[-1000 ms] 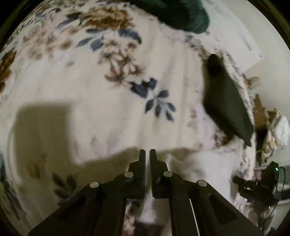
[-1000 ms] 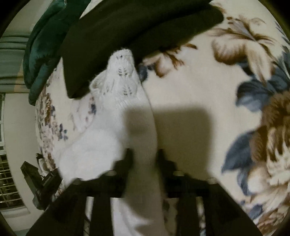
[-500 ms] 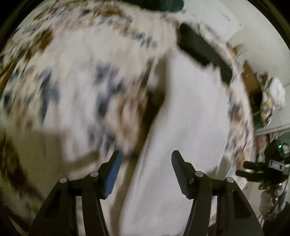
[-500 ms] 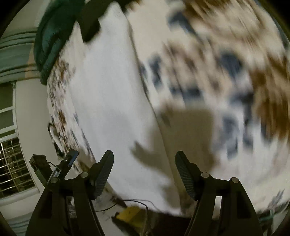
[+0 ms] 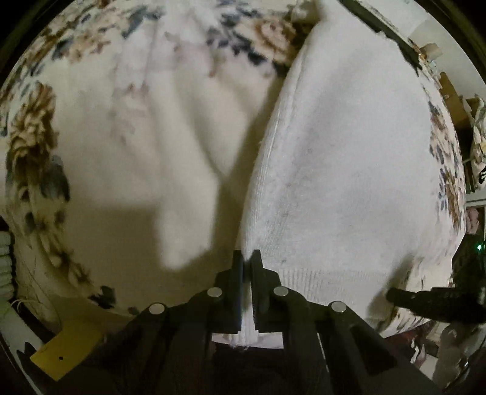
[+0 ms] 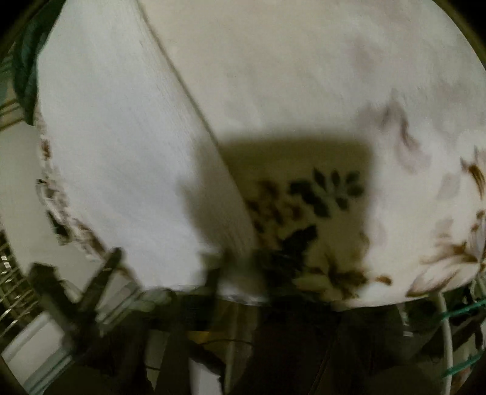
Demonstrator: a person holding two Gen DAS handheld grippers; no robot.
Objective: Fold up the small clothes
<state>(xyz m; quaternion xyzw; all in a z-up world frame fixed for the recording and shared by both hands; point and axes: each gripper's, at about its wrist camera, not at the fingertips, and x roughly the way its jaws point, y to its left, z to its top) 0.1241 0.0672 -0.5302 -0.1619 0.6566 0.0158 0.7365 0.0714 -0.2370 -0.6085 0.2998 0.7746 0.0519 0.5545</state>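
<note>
A white knit garment [image 5: 340, 158] lies spread on a floral bedspread [image 5: 45, 145]. One white sleeve [image 5: 185, 170] lies to its left. My left gripper [image 5: 246, 258] is shut on the garment's near left hem corner. In the right wrist view the same white garment [image 6: 115, 158] fills the left half, and my right gripper [image 6: 240, 267] is blurred, its fingers close together on the garment's near right hem corner.
A dark folded cloth [image 5: 382, 27] lies beyond the garment at the top right. A dark green fabric [image 6: 24, 60] sits at the far left edge. The bed's near edge runs just below both grippers, with a yellow object [image 5: 66, 343] and cables [image 6: 446, 328] beneath.
Half a second ago both grippers were open over the garment. Now both have dropped to the near hem and closed on its two corners.
</note>
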